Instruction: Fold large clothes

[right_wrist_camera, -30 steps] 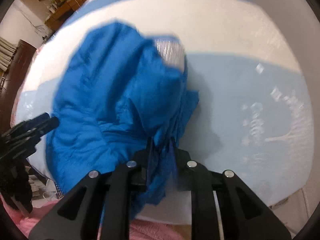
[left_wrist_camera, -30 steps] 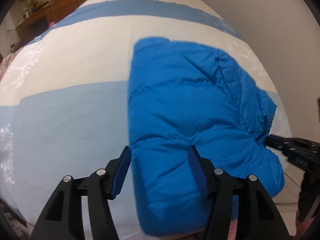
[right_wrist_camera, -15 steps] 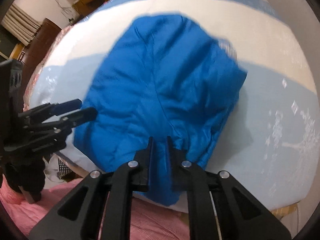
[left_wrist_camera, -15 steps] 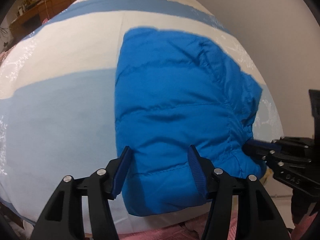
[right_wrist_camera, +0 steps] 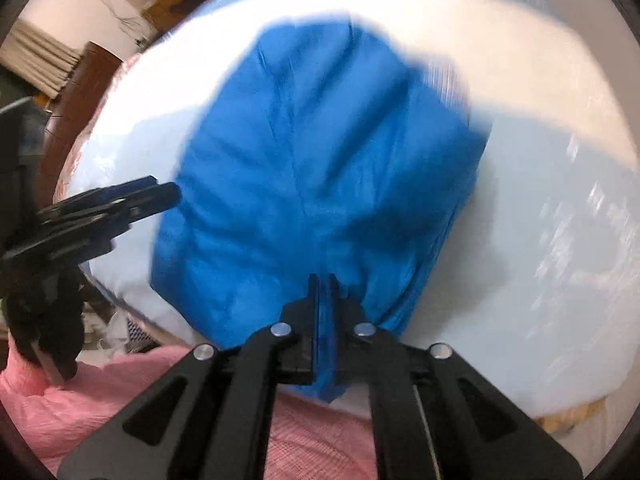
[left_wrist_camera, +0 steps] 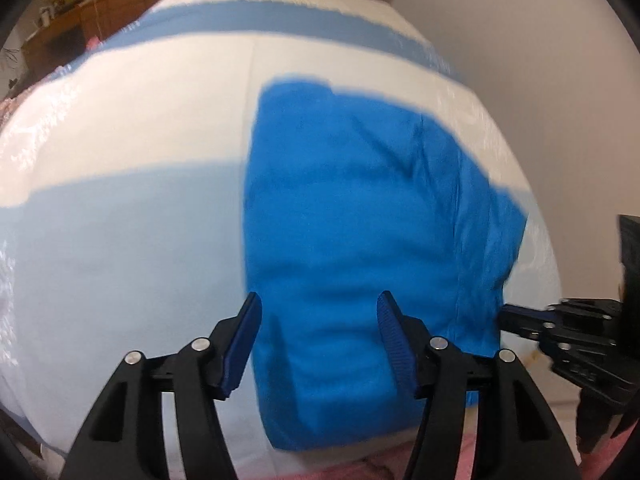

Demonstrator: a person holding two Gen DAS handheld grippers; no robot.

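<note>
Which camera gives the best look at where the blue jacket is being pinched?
The right wrist view: its tool is closed on the blue jacket's near edge, dead centre. The left wrist view shows that tool only sideways at the jacket's right edge.

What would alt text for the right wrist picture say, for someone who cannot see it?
Black tongs pinch the near edge of a bright blue puffy jacket lying on a bed with a white and pale blue cover. A second pair of tongs reaches in from the left.

Left tool angled down, jaws parted; right tool opening slightly (cloth between).
</note>
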